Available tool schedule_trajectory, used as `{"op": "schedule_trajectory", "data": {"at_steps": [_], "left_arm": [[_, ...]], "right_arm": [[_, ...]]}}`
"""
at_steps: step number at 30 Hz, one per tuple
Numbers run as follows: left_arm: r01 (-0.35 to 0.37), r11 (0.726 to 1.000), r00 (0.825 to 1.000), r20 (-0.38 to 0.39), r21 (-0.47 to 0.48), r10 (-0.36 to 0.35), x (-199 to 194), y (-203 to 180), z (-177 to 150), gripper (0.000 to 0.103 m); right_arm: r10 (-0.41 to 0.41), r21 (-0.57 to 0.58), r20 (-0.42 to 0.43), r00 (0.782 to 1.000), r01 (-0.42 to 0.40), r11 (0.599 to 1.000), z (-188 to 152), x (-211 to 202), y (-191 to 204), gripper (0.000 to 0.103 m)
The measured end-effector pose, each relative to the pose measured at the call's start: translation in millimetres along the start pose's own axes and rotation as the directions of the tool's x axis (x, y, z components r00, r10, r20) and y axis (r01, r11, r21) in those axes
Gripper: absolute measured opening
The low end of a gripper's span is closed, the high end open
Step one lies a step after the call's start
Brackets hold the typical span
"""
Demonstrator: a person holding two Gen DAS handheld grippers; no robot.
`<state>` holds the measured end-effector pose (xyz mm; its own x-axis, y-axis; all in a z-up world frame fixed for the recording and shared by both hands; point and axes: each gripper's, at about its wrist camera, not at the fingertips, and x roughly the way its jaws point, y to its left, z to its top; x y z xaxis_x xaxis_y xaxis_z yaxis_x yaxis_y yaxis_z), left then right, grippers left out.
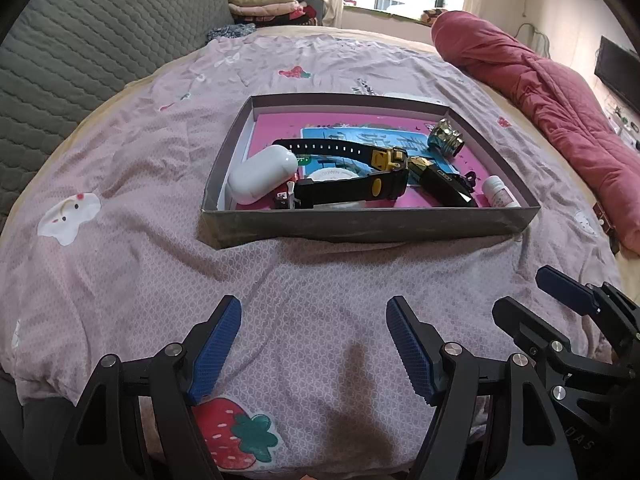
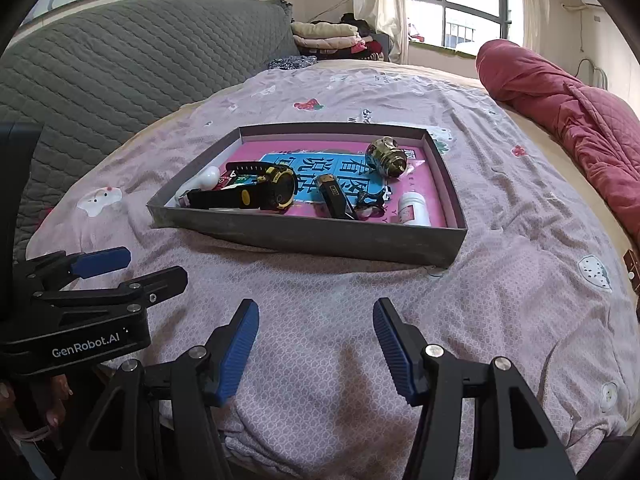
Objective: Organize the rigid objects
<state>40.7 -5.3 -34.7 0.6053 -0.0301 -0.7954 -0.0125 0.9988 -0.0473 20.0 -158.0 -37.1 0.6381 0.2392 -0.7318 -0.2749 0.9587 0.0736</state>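
The left gripper point(image 1: 314, 346) hangs low over the bedsheet point(image 1: 132, 184) with its blue pads spread wide and nothing between them. The right gripper point(image 2: 316, 346) sits just beside it, equally wide and empty. Ahead of both lies a shallow grey cardboard tray point(image 1: 360, 227) on the sheet. Inside it, a white earbud case point(image 1: 262, 174) rests at the left, a black-and-yellow watch point(image 1: 352, 178) across the middle, a black-and-gold lighter point(image 2: 335, 197) beside it, a gold metal knob point(image 2: 387, 157) toward the far right, and a small white bottle point(image 2: 414, 209) near the right front corner.
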Motion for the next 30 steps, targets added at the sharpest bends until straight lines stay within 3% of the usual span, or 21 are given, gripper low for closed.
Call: {"op": "schedule_trajectory", "data": {"at_steps": [30], "left_arm": [[-0.008, 1.0, 1.0, -0.005, 0.001, 0.008, 0.1, 0.0, -0.2, 0.076]], "right_arm": [[-0.007, 0.005, -0.005, 1.0, 0.007, 1.0, -0.3, 0.3, -1.5, 0.059]]}}
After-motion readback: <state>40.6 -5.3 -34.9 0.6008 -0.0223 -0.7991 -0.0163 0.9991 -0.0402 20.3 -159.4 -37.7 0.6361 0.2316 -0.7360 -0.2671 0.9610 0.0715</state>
